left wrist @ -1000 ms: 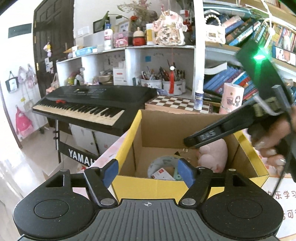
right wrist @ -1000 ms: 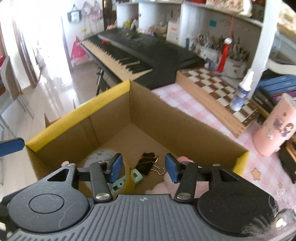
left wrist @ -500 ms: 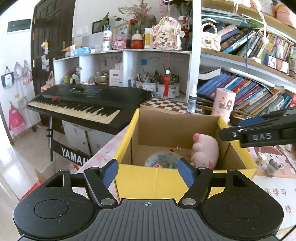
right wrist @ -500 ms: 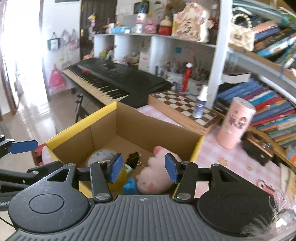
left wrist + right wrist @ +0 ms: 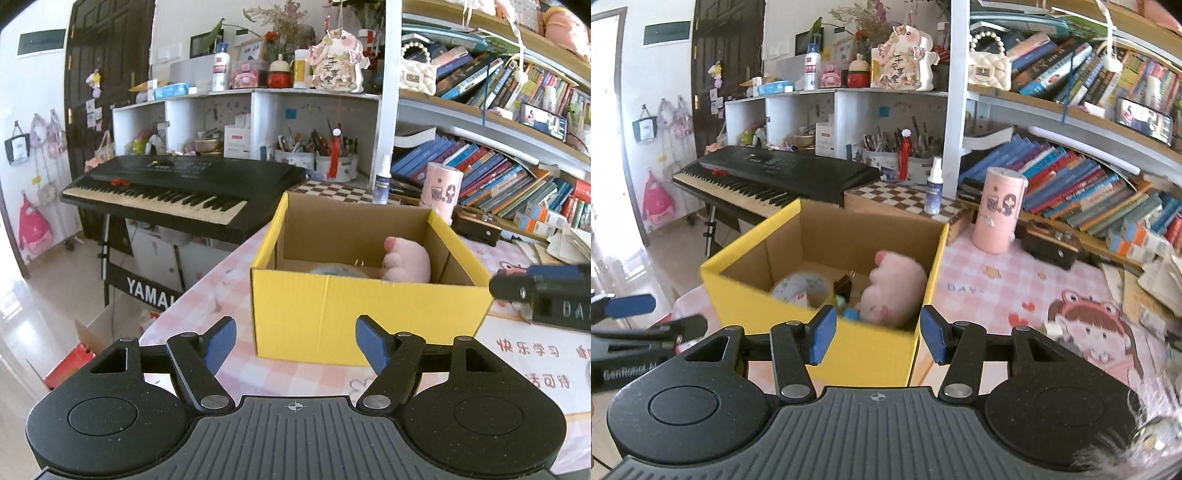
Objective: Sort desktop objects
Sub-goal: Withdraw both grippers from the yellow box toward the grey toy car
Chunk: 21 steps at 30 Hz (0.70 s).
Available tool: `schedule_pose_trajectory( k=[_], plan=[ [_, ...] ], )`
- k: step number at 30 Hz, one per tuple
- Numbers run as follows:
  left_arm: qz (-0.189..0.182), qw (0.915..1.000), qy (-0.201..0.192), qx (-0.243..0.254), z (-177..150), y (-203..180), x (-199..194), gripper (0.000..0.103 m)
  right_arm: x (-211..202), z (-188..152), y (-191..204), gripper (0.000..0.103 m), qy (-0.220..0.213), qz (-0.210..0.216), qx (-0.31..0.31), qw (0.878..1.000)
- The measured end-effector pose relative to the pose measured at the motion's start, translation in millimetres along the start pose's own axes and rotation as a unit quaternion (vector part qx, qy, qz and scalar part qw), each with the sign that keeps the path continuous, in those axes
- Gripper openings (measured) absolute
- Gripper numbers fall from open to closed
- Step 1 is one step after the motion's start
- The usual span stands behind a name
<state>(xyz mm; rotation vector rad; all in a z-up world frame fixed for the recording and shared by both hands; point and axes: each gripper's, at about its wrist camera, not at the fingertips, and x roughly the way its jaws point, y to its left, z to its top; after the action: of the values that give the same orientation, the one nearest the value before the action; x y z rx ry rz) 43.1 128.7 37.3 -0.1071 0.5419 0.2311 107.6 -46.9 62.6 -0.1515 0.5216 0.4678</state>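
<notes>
Inside yellow box (image 5: 871, 350), pink plush (image 5: 894, 291)

In the left wrist view the box (image 5: 369, 314) front wall hides most of its contents: only the top of the pink toy (image 5: 406, 264) and a sliver of the tape roll (image 5: 334, 268) show. The right tongs (image 5: 543, 295) are cut off by the right edge. In the right wrist view small items beside the toy are blurred, unidentifiable; the left tongs (image 5: 631, 317) are cut off at left.
</notes>
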Motion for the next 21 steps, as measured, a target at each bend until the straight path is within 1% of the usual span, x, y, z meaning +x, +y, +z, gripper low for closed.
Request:
schedule_pose_trajectory(
  k=[4, 7, 13, 17, 21],
  plan=[
    [0.002, 0.9999, -0.002, 0.01, -6.1, -1.2, -12.2, 0.08, -17.8, -21.4, 8.2, 0.048, 0.004, -0.007, 0.017, 1.0],
    [0.005, 0.9999, -0.001, 0.015, -12.8, -3.4, -20.9, 0.086, -29.0, -36.9, 14.1, 0.048, 0.005, -0.02, 0.023, 1.0],
    [0.005, 0.9994, 0.012, 0.032, -26.8, -6.8, -32.3, 0.086, -45.7, -59.6, 21.5, 0.048, 0.019, -0.032, 0.032, 0.999],
    [0.003, 0.999, 0.017, 0.042, -33.8, -6.9, -40.1, 0.09, -53.3, -70.1, 28.5, 0.048, 0.03, -0.031, 0.032, 0.999],
    [-0.002, 0.9987, 0.021, 0.047, -40.7, -5.9, -46.9, 0.091, -58.9, -79.9, 36.1, 0.048, 0.042, -0.031, 0.023, 0.998]
  ],
)
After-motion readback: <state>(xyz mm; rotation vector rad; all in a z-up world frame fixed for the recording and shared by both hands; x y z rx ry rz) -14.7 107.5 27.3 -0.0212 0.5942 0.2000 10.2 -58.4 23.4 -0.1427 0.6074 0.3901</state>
